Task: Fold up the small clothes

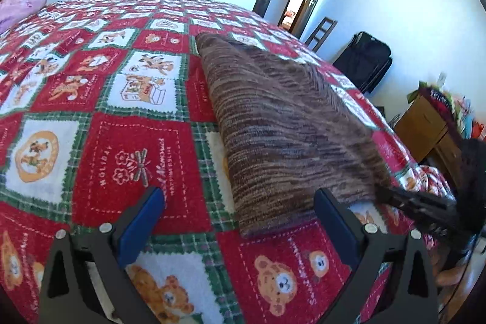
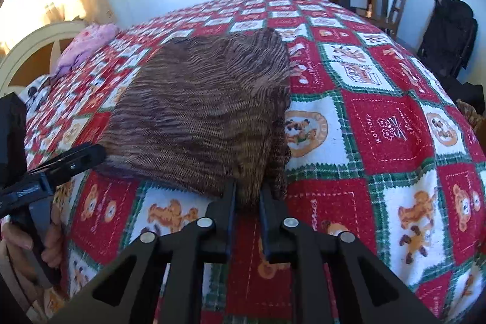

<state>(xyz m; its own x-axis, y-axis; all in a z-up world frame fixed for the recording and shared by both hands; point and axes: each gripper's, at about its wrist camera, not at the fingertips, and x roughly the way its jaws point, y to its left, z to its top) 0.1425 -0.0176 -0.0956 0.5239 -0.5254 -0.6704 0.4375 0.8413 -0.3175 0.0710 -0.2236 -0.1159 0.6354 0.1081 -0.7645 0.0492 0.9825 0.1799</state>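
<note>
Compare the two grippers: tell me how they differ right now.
The left gripper stands wide open with nothing between its pads, over the bedspread beside the brown striped garment. The right gripper is nearly closed, pinching that garment's near corner. Both are black with blue pads and point down at the bed.

Brown-striped garment [image 2: 200, 117] on red/green/white teddy-print blanket [image 2: 379, 126].

The brown striped knit garment [image 2: 200, 117] lies folded on the red-and-white patchwork teddy-bear bedspread [image 2: 391, 123]. Right gripper [image 2: 247, 196] sits at its near corner, left gripper [image 1: 240, 202] beside its near edge. A pink crumpled cloth [image 2: 88, 43] lies far behind.
</note>
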